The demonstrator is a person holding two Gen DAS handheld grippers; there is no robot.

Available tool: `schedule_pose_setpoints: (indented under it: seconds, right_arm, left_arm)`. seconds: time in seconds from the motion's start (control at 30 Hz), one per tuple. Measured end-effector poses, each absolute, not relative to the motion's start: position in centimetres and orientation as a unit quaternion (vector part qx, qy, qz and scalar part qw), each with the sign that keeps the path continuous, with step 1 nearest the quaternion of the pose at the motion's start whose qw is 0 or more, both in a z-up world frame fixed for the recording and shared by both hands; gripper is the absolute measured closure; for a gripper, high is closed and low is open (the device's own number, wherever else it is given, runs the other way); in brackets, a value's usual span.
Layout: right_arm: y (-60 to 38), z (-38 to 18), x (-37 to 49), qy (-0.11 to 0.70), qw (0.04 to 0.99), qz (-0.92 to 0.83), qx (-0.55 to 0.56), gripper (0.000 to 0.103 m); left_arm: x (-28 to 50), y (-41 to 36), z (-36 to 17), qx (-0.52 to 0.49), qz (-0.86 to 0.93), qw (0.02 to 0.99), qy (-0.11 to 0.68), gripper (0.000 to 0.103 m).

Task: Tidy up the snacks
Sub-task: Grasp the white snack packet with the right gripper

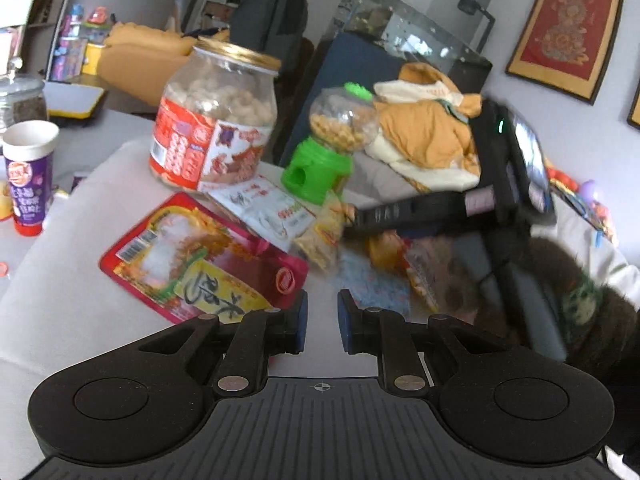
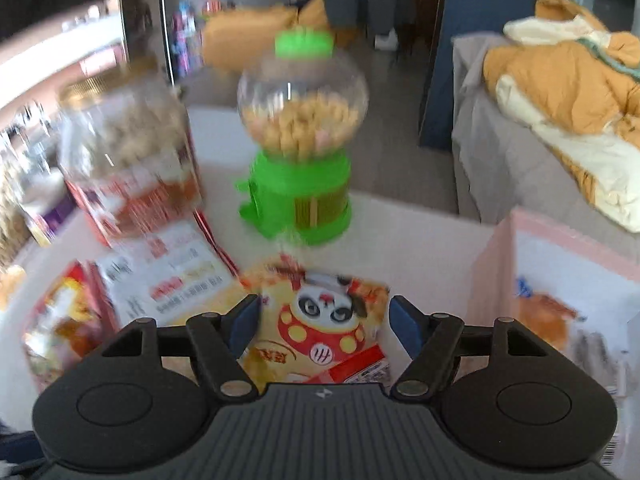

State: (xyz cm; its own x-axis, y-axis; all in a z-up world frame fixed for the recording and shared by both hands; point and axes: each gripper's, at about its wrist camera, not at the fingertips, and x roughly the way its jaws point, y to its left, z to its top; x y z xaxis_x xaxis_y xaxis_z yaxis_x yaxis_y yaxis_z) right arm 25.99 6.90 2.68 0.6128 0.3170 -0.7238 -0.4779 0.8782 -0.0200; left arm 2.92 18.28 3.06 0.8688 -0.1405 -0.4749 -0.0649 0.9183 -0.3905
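On the white table (image 1: 60, 300) several snack packets lie in a heap: a red one (image 1: 192, 256), a white one (image 1: 264, 208) and a yellow panda packet (image 2: 324, 320). Behind them stand a big gold-lidded jar (image 1: 212, 120) of puffs and a green candy dispenser (image 2: 300, 140). My right gripper (image 2: 325, 322) is open just over the panda packet, a blue pad at each of its side edges, not pressing. From the left wrist it shows as a black arm, the right gripper (image 1: 350, 222) tips on that yellow packet (image 1: 320, 236). My left gripper (image 1: 323, 322) is shut and holds nothing, near the red packet's corner.
A pink box (image 2: 568, 236) stands at the right of the table with printed packets in it. A purple paper cup (image 1: 28, 176) and a glass jar (image 1: 22, 100) stand far left. Orange bedding (image 2: 560, 80) lies beyond the table. A dark fuzzy sleeve (image 1: 580, 300) fills the right.
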Motion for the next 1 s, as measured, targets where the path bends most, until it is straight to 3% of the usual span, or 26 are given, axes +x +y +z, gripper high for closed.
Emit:
schedule_pose_setpoints:
  seconds: [0.23,0.37,0.47,0.53,0.6,1.0]
  right_arm:
    - [6.1,2.2,23.0,0.426,0.858,0.274,-0.08,0.044]
    - [5.5,2.4,19.0,0.439,0.826,0.341,-0.095,0.044]
    - [4.7,2.7,15.8,0.427,0.816,0.369,-0.12,0.039]
    - [3.5,2.9,13.9,0.403,0.826,0.367,-0.147,0.029]
    - [2.1,2.9,12.8,0.385,0.835,0.358,-0.165,0.025]
    - [-9.7,0.6,11.9,0.397,0.879,0.249,-0.088,0.018]
  left_arm:
    - [2.6,19.8,3.3,-0.226,0.003,0.945,0.239,0.084]
    - [3.0,19.5,3.0,-0.218,0.002,0.943,0.251,0.084]
    - [3.0,19.1,2.7,-0.21,-0.002,0.943,0.259,0.084]
    - [3.1,18.9,2.5,-0.207,-0.006,0.942,0.264,0.084]
    - [3.2,18.7,2.4,-0.205,-0.009,0.941,0.268,0.084]
    - [1.2,14.2,3.2,-0.17,-0.011,0.94,0.297,0.084]
